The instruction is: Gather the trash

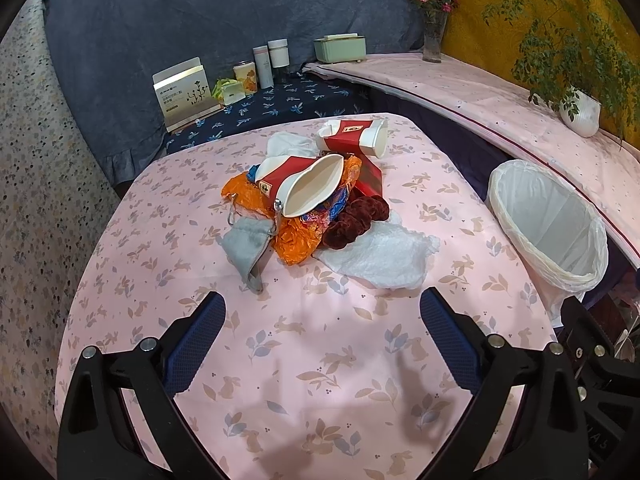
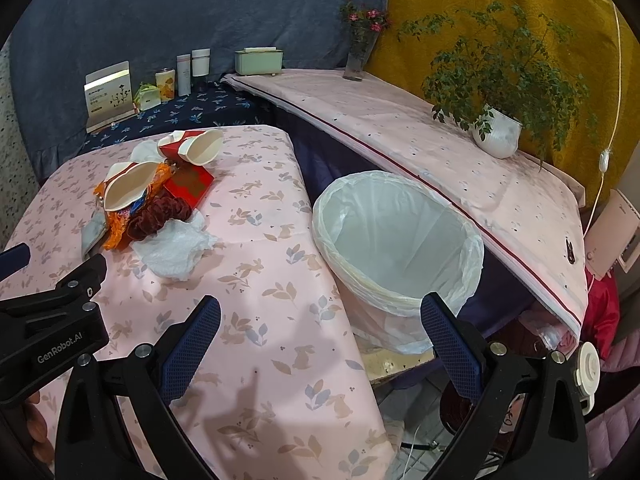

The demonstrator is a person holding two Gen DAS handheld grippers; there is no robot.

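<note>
A trash pile lies mid-table on the pink cloth: a crushed red-and-white paper cup [image 1: 304, 186], a second cup [image 1: 354, 138] behind it, orange plastic wrap [image 1: 294, 240], a dark red scrunchie [image 1: 354, 220], a white tissue [image 1: 380, 258], a grey pouch [image 1: 246, 246] and a red packet [image 1: 370, 178]. A white-lined bin [image 1: 550, 224] stands off the table's right edge. My left gripper [image 1: 320, 312] is open and empty, short of the pile. My right gripper [image 2: 320, 316] is open and empty, over the table edge beside the bin [image 2: 400, 240]. The pile [image 2: 152, 196] shows upper left in the right wrist view.
A potted plant [image 2: 498, 134] and a flower vase [image 2: 356, 60] stand on the pink shelf at the right. Boxes and tins [image 1: 256, 74] line the dark blue surface behind the table. The left gripper's body [image 2: 52, 320] shows at the left of the right wrist view.
</note>
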